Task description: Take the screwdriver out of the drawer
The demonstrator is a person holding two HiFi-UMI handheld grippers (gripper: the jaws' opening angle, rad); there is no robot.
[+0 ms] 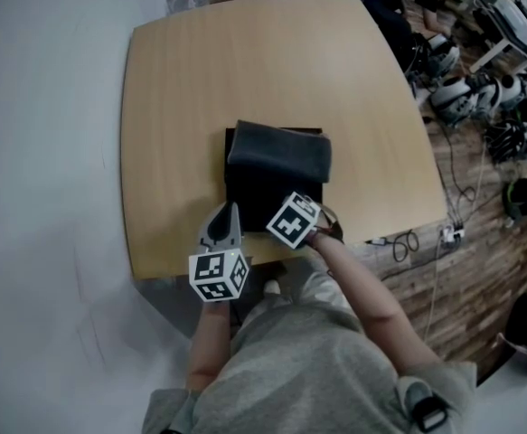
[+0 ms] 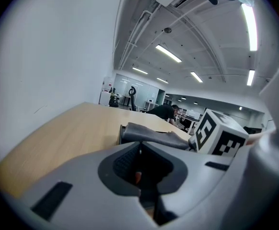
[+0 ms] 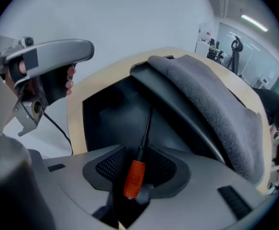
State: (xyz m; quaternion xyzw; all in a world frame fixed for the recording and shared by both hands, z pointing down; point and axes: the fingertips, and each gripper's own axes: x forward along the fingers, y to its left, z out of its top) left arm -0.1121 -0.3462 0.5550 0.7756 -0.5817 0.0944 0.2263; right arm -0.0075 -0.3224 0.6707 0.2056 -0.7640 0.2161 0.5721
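The right gripper has its jaws pressed onto a slim black-shafted screwdriver with a round orange handle. It grips where handle meets shaft, so the handle lies back in the hollow behind the pads and the shaft points ahead into the open black drawer. Whether the tip touches the drawer floor I cannot tell. Above and right of the jaws a thick grey felt-like cover overhangs the drawer, and beneath it all lies the pale wooden table. Just to the left, the left gripper has its jaws closed together; an orange fleck in its hollow is unreadable. A narrow pinch on a round handle could let the tool swivel or slip, and the tip might catch the drawer's front wall. In the head view the marker cube hides drawer and screwdriver.
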